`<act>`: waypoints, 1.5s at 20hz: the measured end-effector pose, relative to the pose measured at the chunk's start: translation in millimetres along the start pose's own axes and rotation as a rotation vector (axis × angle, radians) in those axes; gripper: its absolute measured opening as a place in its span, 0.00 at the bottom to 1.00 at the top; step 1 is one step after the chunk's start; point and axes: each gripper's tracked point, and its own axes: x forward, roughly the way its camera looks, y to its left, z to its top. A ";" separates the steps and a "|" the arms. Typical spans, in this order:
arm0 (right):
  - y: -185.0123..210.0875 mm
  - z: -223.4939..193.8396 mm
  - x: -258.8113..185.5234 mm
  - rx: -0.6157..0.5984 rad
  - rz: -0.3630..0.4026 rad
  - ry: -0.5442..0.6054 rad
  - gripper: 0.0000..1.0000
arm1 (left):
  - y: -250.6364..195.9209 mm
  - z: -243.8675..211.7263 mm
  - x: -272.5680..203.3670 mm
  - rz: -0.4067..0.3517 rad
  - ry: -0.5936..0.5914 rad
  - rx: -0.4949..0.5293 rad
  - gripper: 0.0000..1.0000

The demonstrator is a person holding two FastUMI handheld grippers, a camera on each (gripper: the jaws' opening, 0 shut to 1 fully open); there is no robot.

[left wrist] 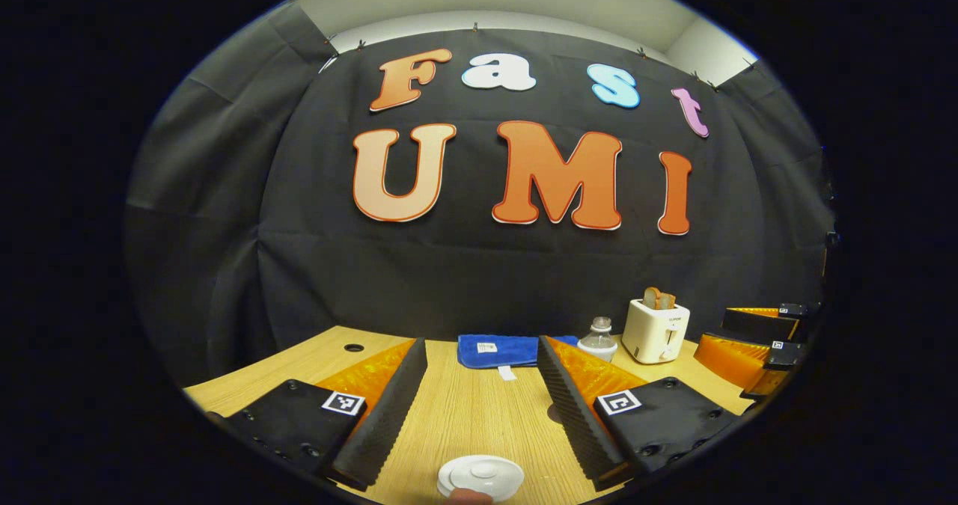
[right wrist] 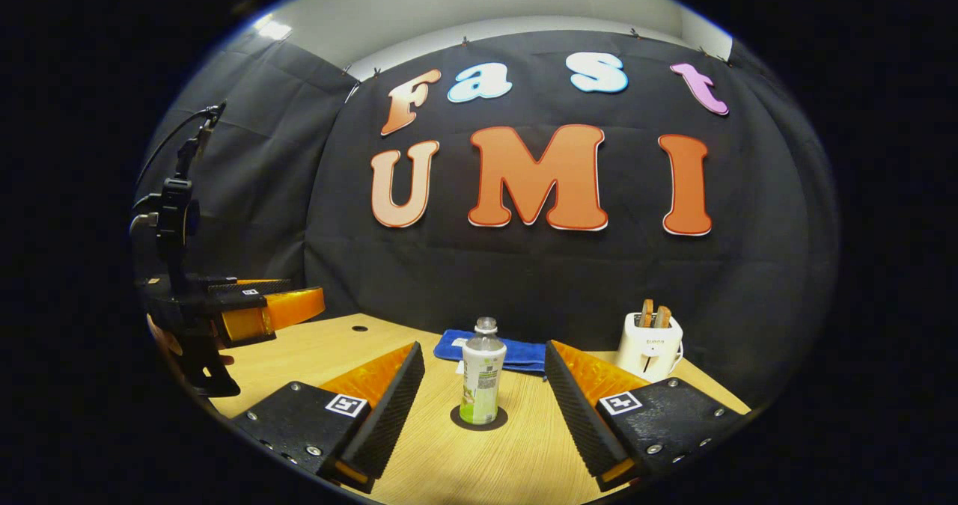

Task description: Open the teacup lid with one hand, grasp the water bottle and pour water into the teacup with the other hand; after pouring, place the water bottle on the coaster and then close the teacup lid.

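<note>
White teacup lid (left wrist: 480, 477) is sitting low between your left gripper (left wrist: 479, 400) fingers, jaws wide, nothing held. Bottle (right wrist: 482, 371) is standing on the coaster (right wrist: 479, 418) w/ right gripper (right wrist: 483, 408) wide around it, not touching. You're likely finishing or just starting; can't tell. Toaster (right wrist: 650, 343) & blue cloth (right wrist: 490, 352) are sitting behind, nothing blocking.

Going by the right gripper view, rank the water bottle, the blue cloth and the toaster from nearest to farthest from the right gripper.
1. Water bottle: straight ahead between the fingers, standing on the coaster.
2. Blue cloth: behind the bottle, near the wall.
3. Toaster: far right; about as far as the cloth, too close to call.
</note>
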 end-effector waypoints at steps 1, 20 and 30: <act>1.8 4.6 -2.1 -0.004 0.009 -0.010 0.97 | 1.0 6.5 -1.4 0.004 -0.013 0.001 0.97; -10.2 -0.1 -9.6 -0.043 -0.075 -0.009 0.98 | 7.3 -15.1 0.8 0.021 -0.006 -0.024 0.97; -8.9 -5.3 -7.2 -0.030 -0.071 0.006 0.98 | 4.2 -9.7 -2.0 0.005 -0.031 0.011 0.96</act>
